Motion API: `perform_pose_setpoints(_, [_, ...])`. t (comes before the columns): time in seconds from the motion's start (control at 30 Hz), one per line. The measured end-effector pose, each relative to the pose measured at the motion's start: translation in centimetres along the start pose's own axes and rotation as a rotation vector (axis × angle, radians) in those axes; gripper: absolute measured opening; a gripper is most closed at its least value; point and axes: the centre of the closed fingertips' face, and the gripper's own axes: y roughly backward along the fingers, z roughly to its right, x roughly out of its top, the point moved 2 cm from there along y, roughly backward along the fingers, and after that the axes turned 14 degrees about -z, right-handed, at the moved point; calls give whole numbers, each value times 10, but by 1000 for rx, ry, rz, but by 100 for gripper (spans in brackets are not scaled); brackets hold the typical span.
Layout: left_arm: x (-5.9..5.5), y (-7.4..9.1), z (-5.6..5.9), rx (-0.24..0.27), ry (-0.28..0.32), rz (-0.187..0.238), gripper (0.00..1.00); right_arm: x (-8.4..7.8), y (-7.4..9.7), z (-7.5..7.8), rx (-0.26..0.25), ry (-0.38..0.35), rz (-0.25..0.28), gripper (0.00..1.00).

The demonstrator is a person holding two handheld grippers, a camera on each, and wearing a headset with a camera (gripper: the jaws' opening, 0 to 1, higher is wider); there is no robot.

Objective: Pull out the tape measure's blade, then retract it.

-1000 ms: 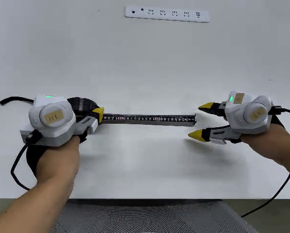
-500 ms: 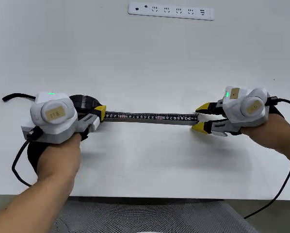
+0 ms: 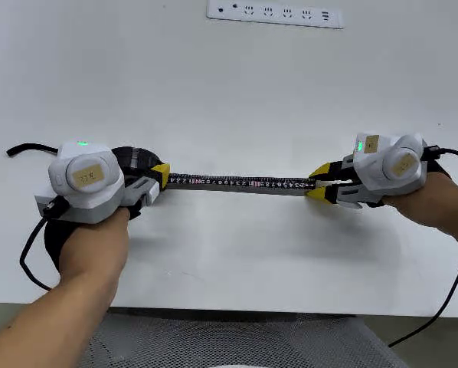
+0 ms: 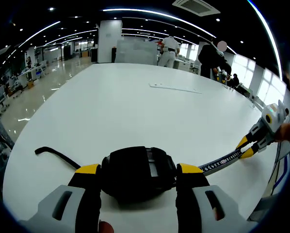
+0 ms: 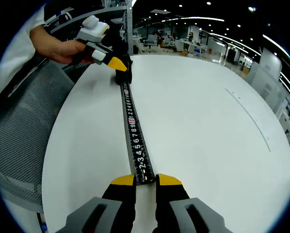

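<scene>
The tape measure's black case [image 3: 137, 161] lies on the white table, and my left gripper [image 3: 148, 182] is shut on it, yellow fingertips on either side [image 4: 137, 172]. Its dark blade [image 3: 237, 182] runs flat along the table to the right. My right gripper [image 3: 319, 182] is shut on the blade's end, with the tip pinched between the yellow fingertips [image 5: 146, 179]. In the right gripper view the blade [image 5: 133, 131] stretches away to the case [image 5: 124, 75] and the left gripper [image 5: 117, 65]. The left gripper view shows the blade [image 4: 220, 161] reaching the right gripper [image 4: 244, 147].
A white power strip [image 3: 275, 13] lies at the table's far edge. The case's black wrist strap [image 3: 26, 148] trails left. Cables hang from both grippers over the near edge. A grey mesh chair [image 3: 237, 341] sits below the table's front.
The right gripper, open a second ago beside the blade's end, has closed onto it. The left gripper and the case have stayed put.
</scene>
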Motion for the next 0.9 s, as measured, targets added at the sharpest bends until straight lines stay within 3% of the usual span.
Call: perform_pose_setpoints(0.9, [-1,0,-2,-1,-8,-45,54,0,-1,1,-2,-4,-31,10])
